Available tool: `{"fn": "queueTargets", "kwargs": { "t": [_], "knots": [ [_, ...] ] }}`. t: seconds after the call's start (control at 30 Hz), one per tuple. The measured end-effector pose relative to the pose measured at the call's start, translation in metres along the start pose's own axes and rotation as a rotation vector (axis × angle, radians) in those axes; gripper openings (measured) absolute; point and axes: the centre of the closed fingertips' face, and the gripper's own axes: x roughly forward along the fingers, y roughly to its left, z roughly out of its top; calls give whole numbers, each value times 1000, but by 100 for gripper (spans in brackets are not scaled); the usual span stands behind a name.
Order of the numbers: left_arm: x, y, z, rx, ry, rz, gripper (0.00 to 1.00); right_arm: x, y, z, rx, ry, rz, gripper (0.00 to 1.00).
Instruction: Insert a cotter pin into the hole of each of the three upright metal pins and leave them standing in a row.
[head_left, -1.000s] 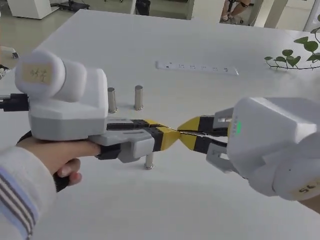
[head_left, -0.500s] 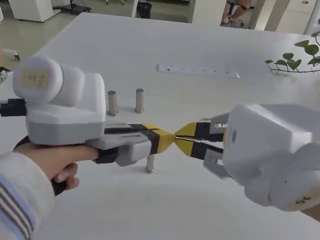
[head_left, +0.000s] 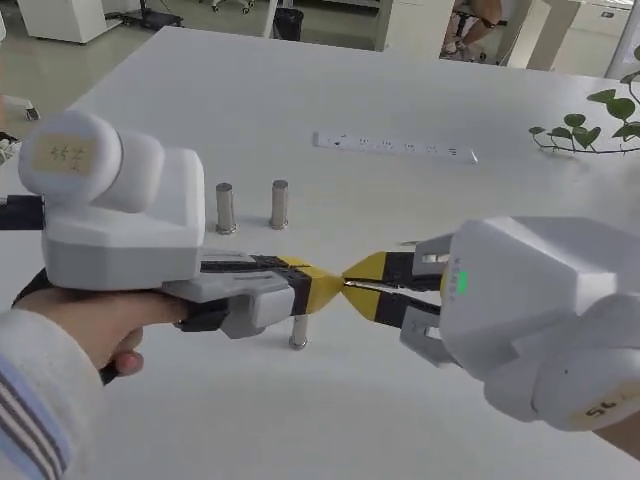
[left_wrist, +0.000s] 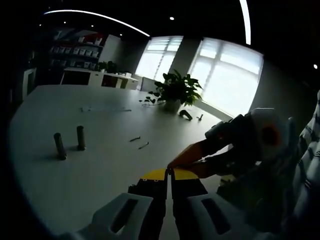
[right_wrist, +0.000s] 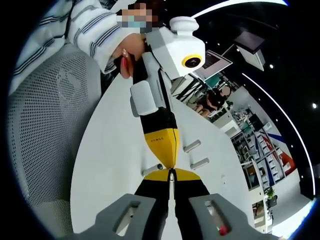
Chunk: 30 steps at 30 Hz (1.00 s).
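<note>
1. Cotter pin (head_left: 345, 283) carriers first: left gripper (head_left: 322, 284) and right gripper (head_left: 362, 285) nose to nose, both pairs of jaws together.
2. Two metal pins (head_left: 224, 208) upright beyond the left gripper; third metal pin (head_left: 298, 330) beneath its jaws.
3. Cotter pin clamped in the right gripper's tips, touching the left's.
4. Risk: dropping it through early release; toppling the third metal pin on a low pass.

Matt plastic, dull metal, soft cloth

The left gripper (head_left: 334, 283) and right gripper (head_left: 352, 284) wear matt white plastic shells, with smooth yellow-and-black tips. From those tips, the ten o'clock pin (head_left: 224, 208), eleven o'clock pin (head_left: 279, 203) and seven o'clock pin (head_left: 298, 330) are grey metal with a satin sheen. The table (head_left: 400, 80) is smooth and white, faintly glossy. The sleeve (head_left: 30, 400) is striped cloth.
</note>
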Motion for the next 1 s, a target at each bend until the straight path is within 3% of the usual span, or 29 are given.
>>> {"fn": "queueTargets", "kwargs": {
  "t": [0.2, 0.3, 0.5, 0.63, 0.73, 0.8, 0.83, 0.93, 1.0],
  "knots": [
    [-1, -2, 1, 8, -24, -20, 0, 0, 1, 0, -21, 15, 6, 0],
    [-2, -2, 3, -16, -36, -32, 0, 1, 3, -2, -26, 27, 10, 1],
    [-8, -3, 3, 3, -29, -47, 0, 0, 2, -6, 49, 30, 11, 12],
    [-12, 0, 3, 58, -17, -50, 0, -2, 8, -12, 197, 19, 63, 15],
    [-14, -1, 4, 94, -21, -64, 0, -3, 7, -12, 312, -25, 97, 17],
    [-15, -3, 5, 118, -22, -76, 0, -5, 6, -12, 485, -62, 147, 18],
    [-15, -4, 5, 129, -23, -81, 0, -5, 5, -12, 523, -80, 160, 18],
    [-16, -6, 9, 260, -21, -74, 0, -9, 2, -4, 596, -168, 224, 14],
    [-17, -12, 13, 290, -38, -98, 0, -10, 5, -1, 641, -189, 271, 13]
  ]
}}
